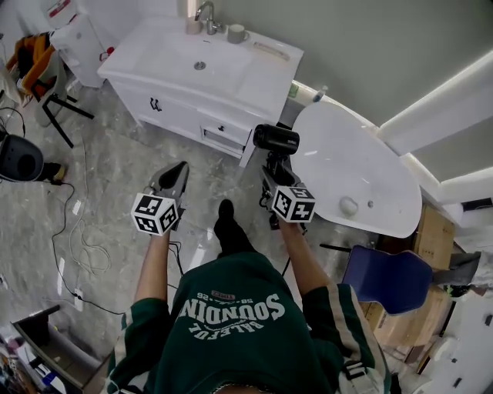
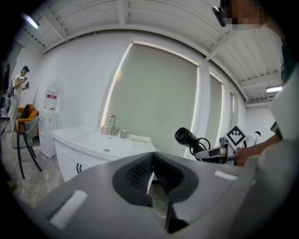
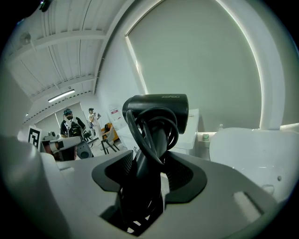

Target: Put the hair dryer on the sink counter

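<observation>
Holding hair dryer [image 1: 276, 138] nr sink counter [image 1: 258, 77] (grey floor [image 1: 115, 169])

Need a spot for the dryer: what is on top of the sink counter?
On the sink counter: a faucet, a beige cup left of it, a grey mug right, a flat pale item further right. The cups' insides are hidden.

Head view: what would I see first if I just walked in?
A black hair dryer, clamped by its handle in the right tool, sits right in the middle. Ahead at upper left stands the white sink counter, and a big white bathtub curves along the right.
</observation>
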A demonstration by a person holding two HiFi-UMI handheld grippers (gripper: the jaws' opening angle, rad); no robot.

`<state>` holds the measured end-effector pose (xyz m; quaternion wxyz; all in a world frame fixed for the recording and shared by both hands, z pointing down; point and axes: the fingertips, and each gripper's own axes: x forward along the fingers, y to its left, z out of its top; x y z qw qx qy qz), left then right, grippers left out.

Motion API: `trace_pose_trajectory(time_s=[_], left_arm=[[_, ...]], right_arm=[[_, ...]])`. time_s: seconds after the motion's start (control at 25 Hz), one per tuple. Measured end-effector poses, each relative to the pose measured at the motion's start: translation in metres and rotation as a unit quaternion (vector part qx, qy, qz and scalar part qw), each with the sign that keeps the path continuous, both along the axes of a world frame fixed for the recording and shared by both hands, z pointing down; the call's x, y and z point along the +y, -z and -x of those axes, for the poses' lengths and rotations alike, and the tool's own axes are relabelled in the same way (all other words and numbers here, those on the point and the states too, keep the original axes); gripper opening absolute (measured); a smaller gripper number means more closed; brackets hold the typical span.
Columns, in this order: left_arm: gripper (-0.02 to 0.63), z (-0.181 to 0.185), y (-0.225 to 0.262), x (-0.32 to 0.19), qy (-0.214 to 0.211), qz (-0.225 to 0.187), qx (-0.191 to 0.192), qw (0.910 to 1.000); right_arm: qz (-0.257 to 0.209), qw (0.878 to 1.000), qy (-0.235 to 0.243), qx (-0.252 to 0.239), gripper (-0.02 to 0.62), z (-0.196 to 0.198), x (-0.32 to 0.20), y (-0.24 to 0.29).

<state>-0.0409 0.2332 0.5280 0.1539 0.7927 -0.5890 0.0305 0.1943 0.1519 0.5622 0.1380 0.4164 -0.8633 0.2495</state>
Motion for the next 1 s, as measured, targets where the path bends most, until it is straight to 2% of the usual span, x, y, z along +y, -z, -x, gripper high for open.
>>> trace_pose_trajectory(time_s=[0.68, 1.0], left_arm=[[0.051, 0.041, 0.012, -0.200, 0.003, 0.003, -0.001, 1.0000], [0.051, 0.048, 0.011, -0.249, -0.015, 0.011, -0.011, 0.9998]], right_arm=[[0.010, 1.000, 0.002, -0.008, 0.212, 0.049, -0.195, 0.005], [0.012, 1.000, -0.008, -0.010, 0.212, 0.057, -0.241, 0.002]])
